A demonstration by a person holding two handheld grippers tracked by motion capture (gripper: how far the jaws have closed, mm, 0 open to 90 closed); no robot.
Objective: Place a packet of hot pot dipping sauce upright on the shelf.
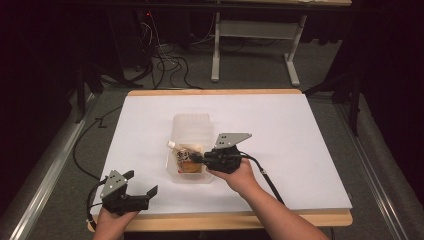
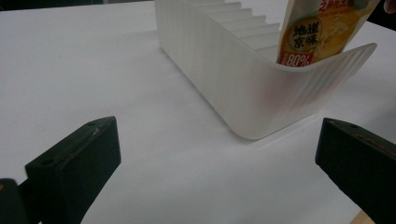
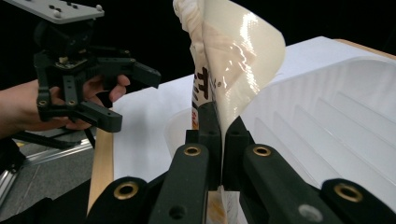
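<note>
A translucent white plastic container [image 1: 192, 127] lies in the middle of the white table top. A printed food pouch [image 1: 185, 159] stands in its near end, over the rim. My right gripper [image 1: 194, 158] is shut on that pouch. In the right gripper view the two jaws [image 3: 222, 122] pinch the cream-coloured pouch [image 3: 238, 56], which curls upward above the ribbed container [image 3: 336, 107]. My left gripper [image 1: 142, 181] rests open near the table's front left corner, holding nothing. Its wide-apart jaws [image 2: 218, 140] face the container's rounded corner [image 2: 243, 88] and the orange pouch [image 2: 317, 32].
The white board [image 1: 300, 130] covers a wooden table whose front edge [image 1: 225, 220] runs just past my left hand. The open left gripper [image 3: 134, 99] appears across the table in the right gripper view. Behind the table are cables and a desk frame [image 1: 255, 45] on the floor.
</note>
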